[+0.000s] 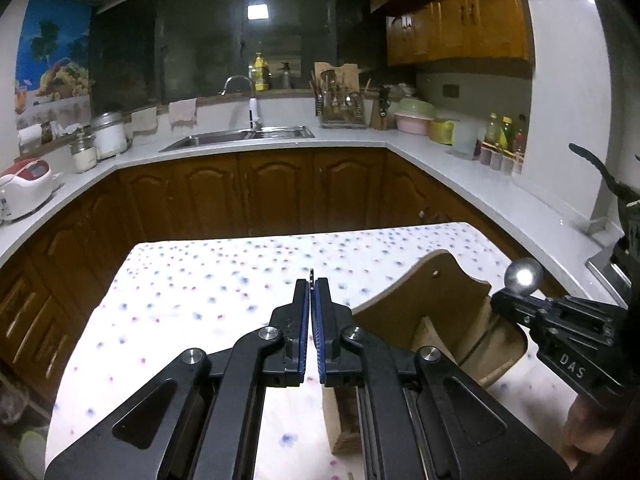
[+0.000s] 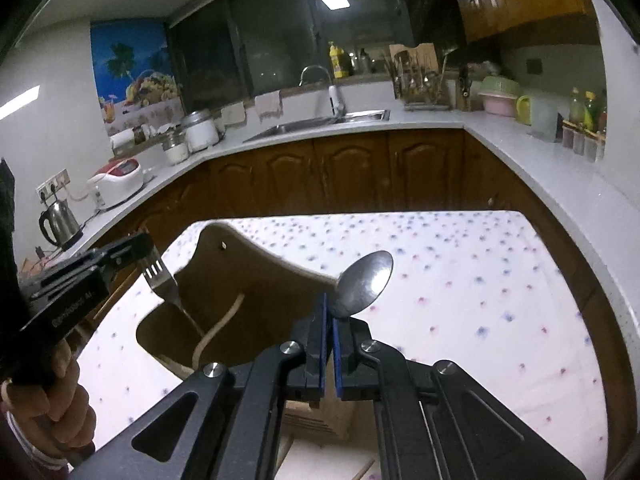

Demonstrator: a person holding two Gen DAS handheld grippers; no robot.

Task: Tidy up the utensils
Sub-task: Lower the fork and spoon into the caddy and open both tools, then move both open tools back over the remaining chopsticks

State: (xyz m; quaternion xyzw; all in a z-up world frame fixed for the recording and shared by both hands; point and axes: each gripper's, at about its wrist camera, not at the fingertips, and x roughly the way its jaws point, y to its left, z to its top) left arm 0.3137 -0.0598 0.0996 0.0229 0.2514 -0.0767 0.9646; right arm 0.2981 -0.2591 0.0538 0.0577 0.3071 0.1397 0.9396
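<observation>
The wooden utensil holder [image 2: 256, 280] is taken as the landmark; it stands on the dotted tablecloth [image 2: 460, 280] at the near edge of the table.

Right gripper [image 2: 329, 320]: the jaws are drawn almost together and clamp the neck of a steel spoon [image 2: 366, 284]. The bowl is carried upward, just beside the holder's curved back panel and above its opening. The handle below the pads is hidden.

Left gripper [image 1: 312, 286]: the jaws are closed to a narrow slit, with a thin metal edge protruding between the tips. In the right wrist view a fork [image 2: 160, 276] is seen at this gripper, tines up, its handle running down into the holder's compartment. Whether the fork is truly pinched or only passes the pads cannot be told with certainty, though a grip is judged likely.

A pale curved utensil handle [image 2: 218, 330] is already lodged inside the holder.

Handling judgement: both pieces are judged light, rigid and not fragile, but polished steel is slippery against the pads and liable to pivot. Hold is best taken at the flat neck or upper handle, as presently done, so the handle end can be lowered into the compartment
</observation>
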